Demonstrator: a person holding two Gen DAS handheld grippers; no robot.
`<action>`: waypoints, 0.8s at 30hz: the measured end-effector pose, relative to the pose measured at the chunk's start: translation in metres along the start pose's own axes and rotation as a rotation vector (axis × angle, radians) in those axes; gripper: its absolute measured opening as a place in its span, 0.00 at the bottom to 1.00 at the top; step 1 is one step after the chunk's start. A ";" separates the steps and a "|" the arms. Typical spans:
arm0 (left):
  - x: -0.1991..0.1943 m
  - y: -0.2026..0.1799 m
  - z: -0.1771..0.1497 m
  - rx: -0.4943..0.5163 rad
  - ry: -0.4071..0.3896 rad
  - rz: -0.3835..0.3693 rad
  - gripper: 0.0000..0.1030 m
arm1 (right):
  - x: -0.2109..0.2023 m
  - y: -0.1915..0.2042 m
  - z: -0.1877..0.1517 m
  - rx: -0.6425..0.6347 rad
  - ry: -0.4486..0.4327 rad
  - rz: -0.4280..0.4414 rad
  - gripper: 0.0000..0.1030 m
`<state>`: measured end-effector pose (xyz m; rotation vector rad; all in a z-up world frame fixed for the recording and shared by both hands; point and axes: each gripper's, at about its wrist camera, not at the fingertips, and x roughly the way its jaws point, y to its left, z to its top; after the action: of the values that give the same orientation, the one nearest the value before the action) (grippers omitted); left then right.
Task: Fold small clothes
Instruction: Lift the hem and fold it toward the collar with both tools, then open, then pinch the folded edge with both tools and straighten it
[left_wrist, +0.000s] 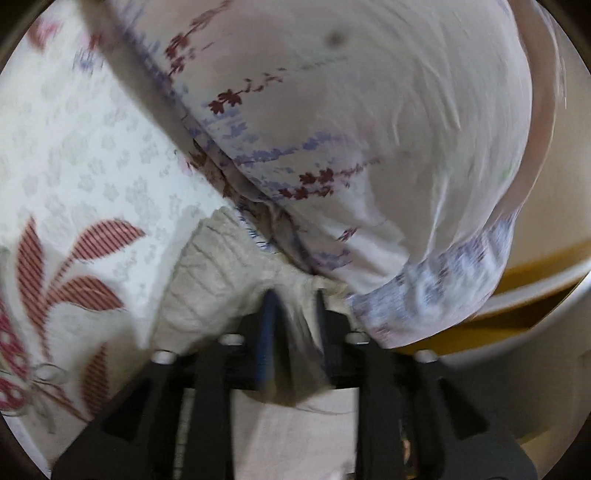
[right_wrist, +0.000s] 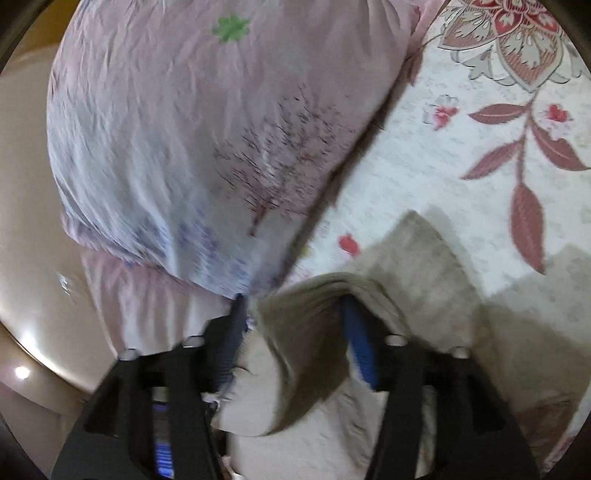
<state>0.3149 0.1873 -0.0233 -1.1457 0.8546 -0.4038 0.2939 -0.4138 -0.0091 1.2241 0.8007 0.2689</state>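
Because the knit garment (left_wrist: 218, 280) is soft, light and limp, it sags wherever it is unsupported and is judged to need a hold at two corners of one edge, not at its middle. The left claw (left_wrist: 293, 299) is pinching a gathered fold of this cream ribbed fabric between its fingers (left_wrist: 269, 332), the cloth bunching and draping down between them. In the right wrist view, the right claw (right_wrist: 293, 306) stands spread wider, with a thick rolled edge of the same garment (right_wrist: 314, 295) lying between its blue pad and its dark finger; firm clamping cannot be confirmed there. The ribbed texture should give good friction, so slipping looks unlikely; stretching is the likelier fault. The garment is lifted at the claws, its remainder trailing onto the floral bedspread (right_wrist: 424, 177) below. Beyond it, a pale pillow (left_wrist: 369, 129) printed with red and blue sprigs rests on the bedspread. Motion blur hides finer detail.
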 end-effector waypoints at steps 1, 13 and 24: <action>-0.001 0.000 0.001 -0.018 -0.011 -0.018 0.39 | 0.001 0.003 0.000 0.002 -0.003 0.004 0.62; -0.033 -0.032 -0.021 0.223 -0.063 0.137 0.61 | -0.043 0.047 -0.030 -0.398 -0.106 -0.226 0.52; -0.031 -0.029 -0.060 0.453 -0.015 0.327 0.39 | -0.047 0.018 -0.064 -0.588 -0.005 -0.482 0.20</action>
<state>0.2532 0.1598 0.0056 -0.5788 0.8649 -0.2963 0.2222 -0.3884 0.0187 0.4613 0.9043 0.0913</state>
